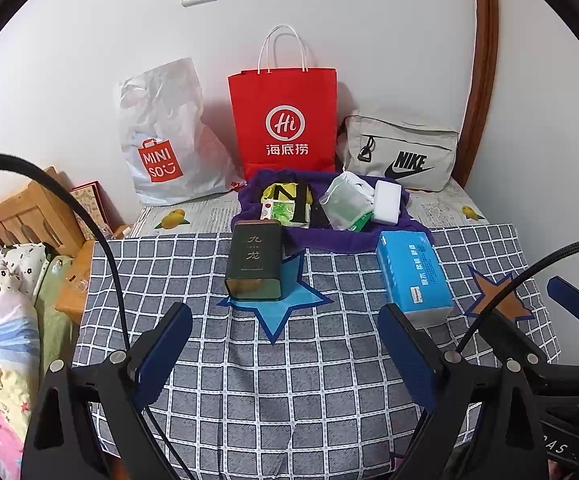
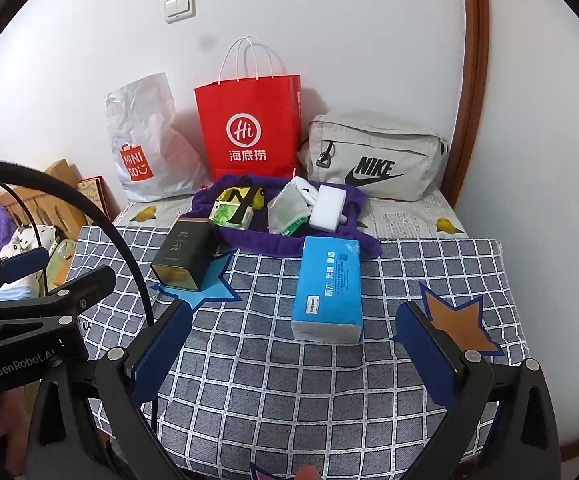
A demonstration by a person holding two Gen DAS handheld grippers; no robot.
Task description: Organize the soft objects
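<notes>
A blue tissue pack (image 1: 413, 276) (image 2: 327, 288) lies on the checked cloth (image 1: 289, 380), right of a dark green tin (image 1: 255, 264) (image 2: 185, 256) that stands on a blue star patch (image 1: 277, 320). Behind them a purple towel (image 1: 329, 240) holds a white sponge (image 1: 387, 202), a clear pouch (image 1: 345, 204) and yellow-green packets (image 1: 285, 204). My left gripper (image 1: 284, 310) hovers open in front of the tin, nothing between its pads. My right gripper (image 2: 295, 310) is open too, in front of the tissue pack and apart from it.
Against the wall stand a white Miniso plastic bag (image 1: 161, 140), a red paper bag (image 1: 283, 120) and a grey Nike pouch (image 1: 401, 152). An orange star patch (image 2: 457, 320) marks the cloth at right. Bedding and a wooden headboard (image 1: 29, 216) crowd the left side.
</notes>
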